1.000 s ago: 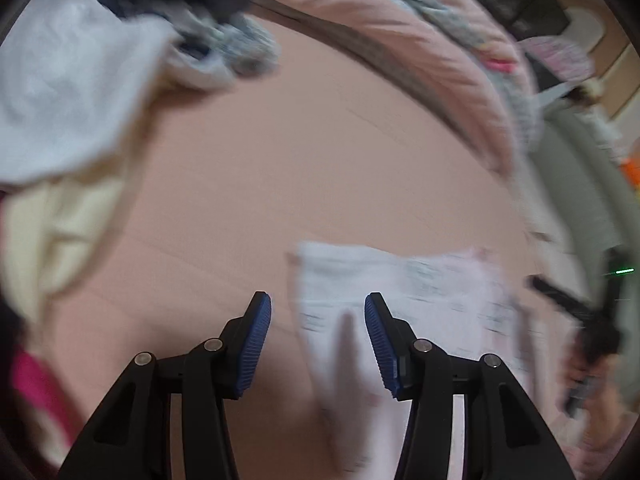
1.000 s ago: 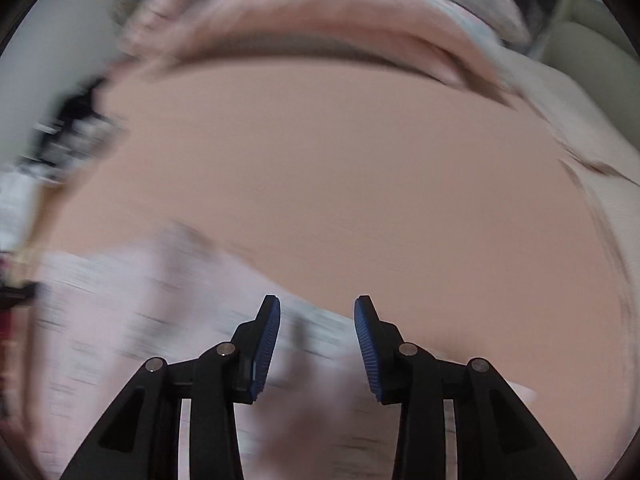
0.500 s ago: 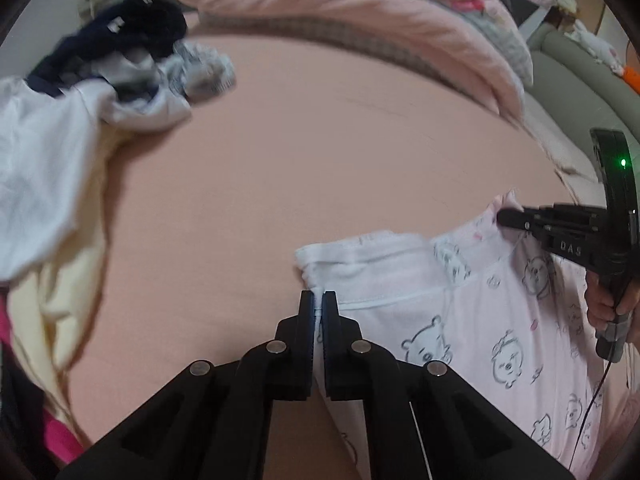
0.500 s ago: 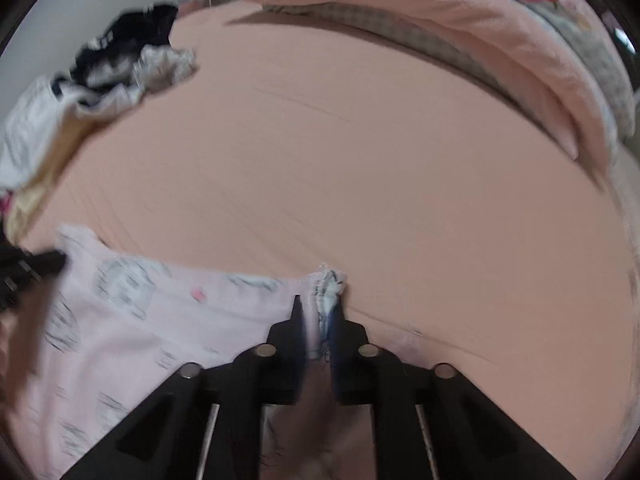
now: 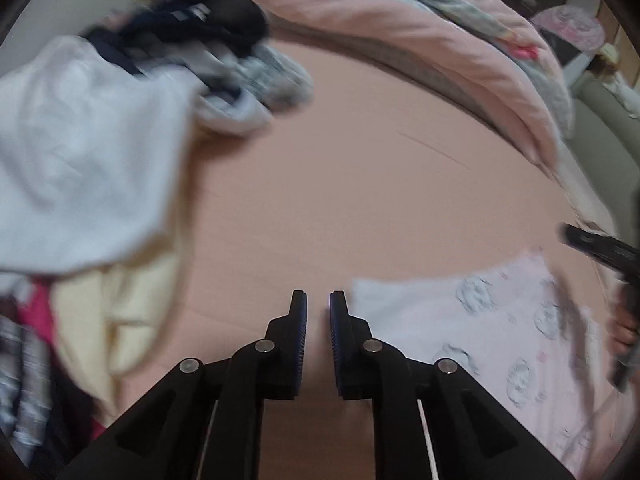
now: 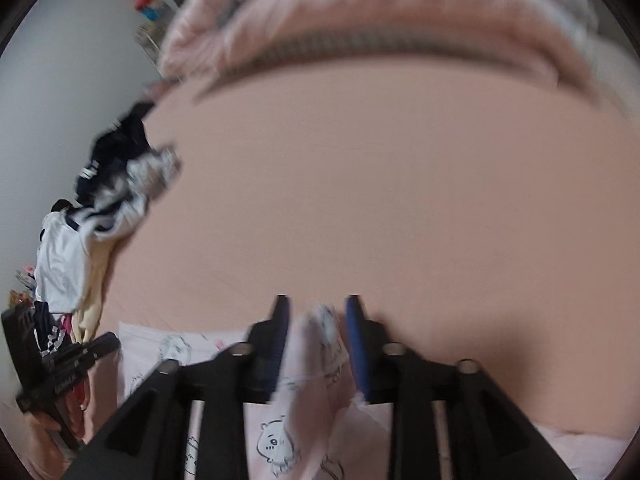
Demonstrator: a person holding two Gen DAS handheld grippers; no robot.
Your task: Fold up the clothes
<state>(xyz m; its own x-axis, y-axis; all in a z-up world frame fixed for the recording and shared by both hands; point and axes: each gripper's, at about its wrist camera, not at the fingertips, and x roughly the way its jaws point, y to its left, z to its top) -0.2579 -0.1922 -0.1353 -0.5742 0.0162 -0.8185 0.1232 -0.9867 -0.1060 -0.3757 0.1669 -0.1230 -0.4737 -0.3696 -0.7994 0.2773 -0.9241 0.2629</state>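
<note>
Left gripper [image 5: 318,312] jaws narrowly parted, empty, beside pink bear-print garment [image 5: 500,340] on bed [image 5: 340,184]. Right gripper [image 6: 316,320] jaws parted, garment fold between, grip unclear.

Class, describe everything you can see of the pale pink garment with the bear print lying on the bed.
The pink garment is soft, thin-looking fabric, pale pink with small grey-outlined cartoon bear faces. It lies mostly flat on the peach bed sheet, its near edge straight. From the right wrist view, a bunched fold of it rises between the right gripper's parted fingers; blur hides whether they touch it. The left gripper sits just beside its corner, slightly open, holding nothing.
</note>
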